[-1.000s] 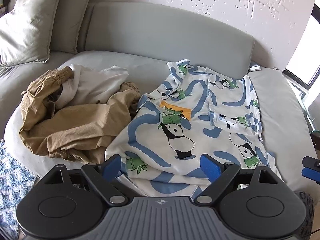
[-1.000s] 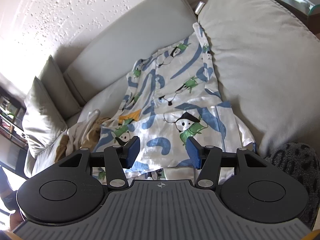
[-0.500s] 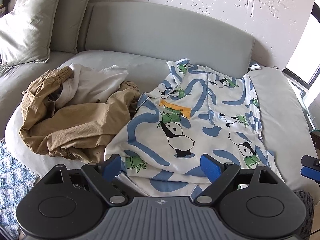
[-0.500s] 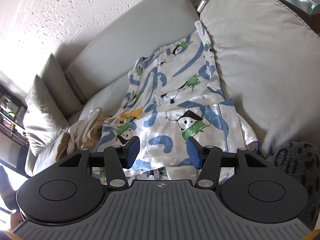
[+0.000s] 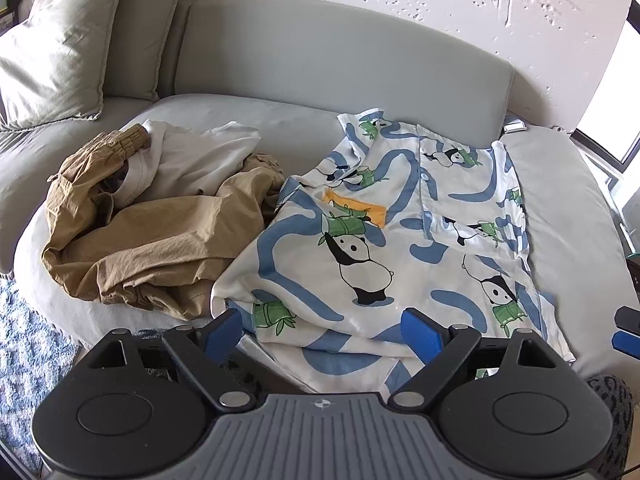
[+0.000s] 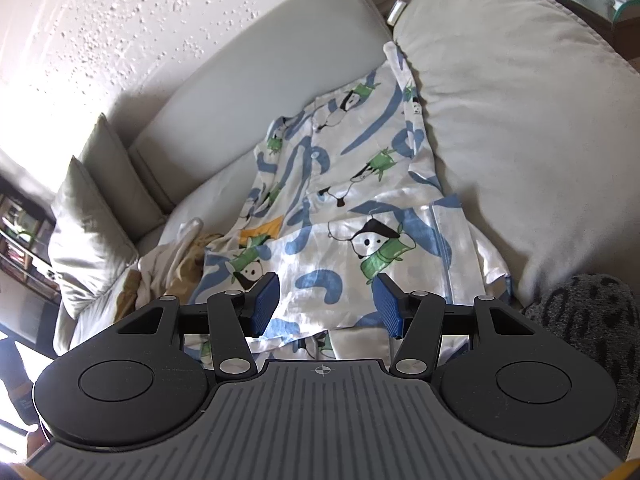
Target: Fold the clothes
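A white shirt with blue swirls and pandas [image 5: 384, 232] lies spread on the grey sofa seat [image 5: 256, 116], its hem hanging over the front edge. My left gripper [image 5: 324, 334] hovers open just above that hem, nothing between its blue pads. In the right wrist view the same panda shirt [image 6: 344, 208] stretches away from my right gripper [image 6: 326, 304], which is open over the shirt's near right edge. The tip of the right gripper [image 5: 626, 334] shows at the far right of the left wrist view.
A crumpled heap of tan trousers [image 5: 152, 240] and a white garment [image 5: 192, 160] lies left of the shirt. Grey cushions [image 5: 52, 48] lean at the sofa's left end. A big pale cushion [image 6: 520, 120] borders the shirt's right side. A blue patterned rug [image 5: 24, 360] covers the floor.
Both grippers have stayed open and drifted only slightly; the right wrist view has eased a little nearer the shirt. The clothes have not moved.
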Demonstrator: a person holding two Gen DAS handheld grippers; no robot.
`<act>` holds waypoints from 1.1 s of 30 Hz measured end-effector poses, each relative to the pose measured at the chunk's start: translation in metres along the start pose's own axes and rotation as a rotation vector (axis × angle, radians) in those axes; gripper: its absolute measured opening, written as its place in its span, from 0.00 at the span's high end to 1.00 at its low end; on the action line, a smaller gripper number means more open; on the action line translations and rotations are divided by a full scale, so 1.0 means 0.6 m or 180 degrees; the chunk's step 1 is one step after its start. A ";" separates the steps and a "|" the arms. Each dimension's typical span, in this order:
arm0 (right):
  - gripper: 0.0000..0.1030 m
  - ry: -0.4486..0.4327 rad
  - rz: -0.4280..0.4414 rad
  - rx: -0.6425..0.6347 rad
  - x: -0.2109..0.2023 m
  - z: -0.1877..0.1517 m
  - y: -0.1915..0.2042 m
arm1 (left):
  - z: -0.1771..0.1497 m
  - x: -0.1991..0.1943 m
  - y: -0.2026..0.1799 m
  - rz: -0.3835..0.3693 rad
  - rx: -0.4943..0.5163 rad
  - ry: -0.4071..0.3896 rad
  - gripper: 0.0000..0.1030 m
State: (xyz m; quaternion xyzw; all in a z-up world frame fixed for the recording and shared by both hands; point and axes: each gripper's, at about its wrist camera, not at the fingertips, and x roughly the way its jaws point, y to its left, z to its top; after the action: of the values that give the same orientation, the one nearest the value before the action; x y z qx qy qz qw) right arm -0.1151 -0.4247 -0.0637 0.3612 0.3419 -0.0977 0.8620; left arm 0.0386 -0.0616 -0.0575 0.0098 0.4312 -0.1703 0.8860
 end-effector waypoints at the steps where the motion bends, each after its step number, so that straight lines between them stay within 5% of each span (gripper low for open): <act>1: 0.43 -0.0007 -0.0001 0.0004 -0.002 0.000 -0.001 | 0.002 0.000 0.000 -0.0004 0.0016 -0.0014 0.15; 21: 0.38 -0.0639 -0.0297 -0.0161 -0.066 0.071 0.008 | 0.104 0.020 0.020 0.0013 0.0108 -0.0265 0.14; 33: 0.38 -0.0658 -0.0372 -0.0225 -0.053 0.090 0.019 | 0.089 0.069 0.015 -0.0172 0.0095 0.0024 0.14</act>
State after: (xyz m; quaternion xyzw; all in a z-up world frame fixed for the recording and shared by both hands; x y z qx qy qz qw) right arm -0.1060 -0.4559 -0.0092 0.2981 0.2749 -0.1724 0.8977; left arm 0.1056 -0.0740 -0.0570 0.0120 0.4321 -0.2006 0.8792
